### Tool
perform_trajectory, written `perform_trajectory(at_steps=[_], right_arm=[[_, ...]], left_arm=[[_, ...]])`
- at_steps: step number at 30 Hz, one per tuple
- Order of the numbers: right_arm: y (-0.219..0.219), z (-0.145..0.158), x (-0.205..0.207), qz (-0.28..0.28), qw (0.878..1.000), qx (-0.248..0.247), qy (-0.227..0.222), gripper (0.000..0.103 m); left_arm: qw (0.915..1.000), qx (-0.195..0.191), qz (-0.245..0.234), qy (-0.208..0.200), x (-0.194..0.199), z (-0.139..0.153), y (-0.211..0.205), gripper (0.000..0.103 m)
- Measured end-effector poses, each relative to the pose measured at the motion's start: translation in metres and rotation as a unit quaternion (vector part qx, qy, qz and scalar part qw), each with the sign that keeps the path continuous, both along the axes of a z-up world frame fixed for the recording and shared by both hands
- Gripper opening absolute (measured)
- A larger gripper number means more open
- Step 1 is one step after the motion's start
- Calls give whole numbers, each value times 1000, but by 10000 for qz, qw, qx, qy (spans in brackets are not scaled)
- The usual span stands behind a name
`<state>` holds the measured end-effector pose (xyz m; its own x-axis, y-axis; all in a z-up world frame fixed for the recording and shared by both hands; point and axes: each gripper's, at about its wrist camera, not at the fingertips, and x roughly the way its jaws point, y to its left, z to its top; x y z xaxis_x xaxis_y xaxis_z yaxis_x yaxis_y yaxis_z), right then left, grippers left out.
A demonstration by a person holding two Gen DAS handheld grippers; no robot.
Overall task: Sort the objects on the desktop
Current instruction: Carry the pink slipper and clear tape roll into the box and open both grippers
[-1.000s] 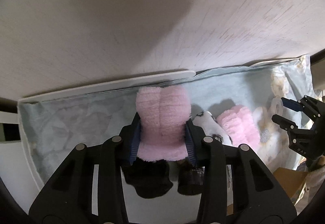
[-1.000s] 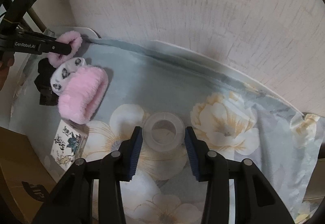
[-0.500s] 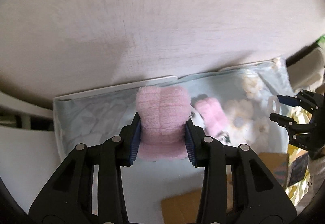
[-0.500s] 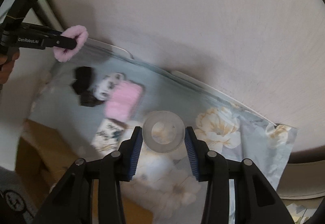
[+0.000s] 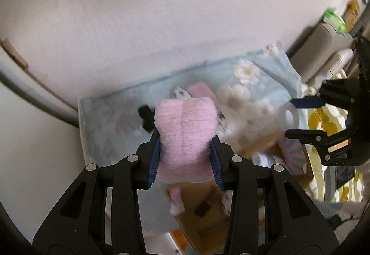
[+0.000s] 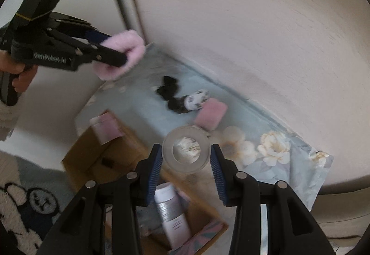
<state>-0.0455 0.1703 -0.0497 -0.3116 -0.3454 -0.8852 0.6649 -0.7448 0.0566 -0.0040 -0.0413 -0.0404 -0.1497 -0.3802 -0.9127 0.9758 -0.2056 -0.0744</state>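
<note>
Pale wall (image 6: 254,35) backs a table draped in floral cloth (image 6: 289,158). My left gripper (image 5: 185,139) is clamped on a fluffy pink piece (image 5: 186,130), held in the air above the table edge. My right gripper (image 6: 185,160) pinches a clear tape roll (image 6: 186,153) over the cardboard boxes (image 6: 104,158) below. Black items (image 6: 170,93), a spotted sock (image 6: 196,99) and another pink piece (image 6: 210,115) lie on the cloth.

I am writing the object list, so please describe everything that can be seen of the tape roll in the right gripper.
The tape roll is a clear, slightly frosted ring with a wide round hole. The right gripper clamps it between the blue pads, the hole facing the camera. It hangs in the air above the cardboard box, and only the pads touch it.
</note>
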Motion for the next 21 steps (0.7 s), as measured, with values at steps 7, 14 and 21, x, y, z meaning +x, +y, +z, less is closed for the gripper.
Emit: perform_trajectory(at_steps=[7,14,21], right_arm=[[-10,-26,38,238,9994,-53,-264,39],[-15,-55,69,453,9972,-53,-588,39],[-24,-83,73,633,9944,186,-827,39]], left_arm=[[9992,234,-339,-10,-22,-35,56,35],[9975,631,-316,-101,-28,-82,85,35],[9944,981,-249,-294,-38,-124,95,35]])
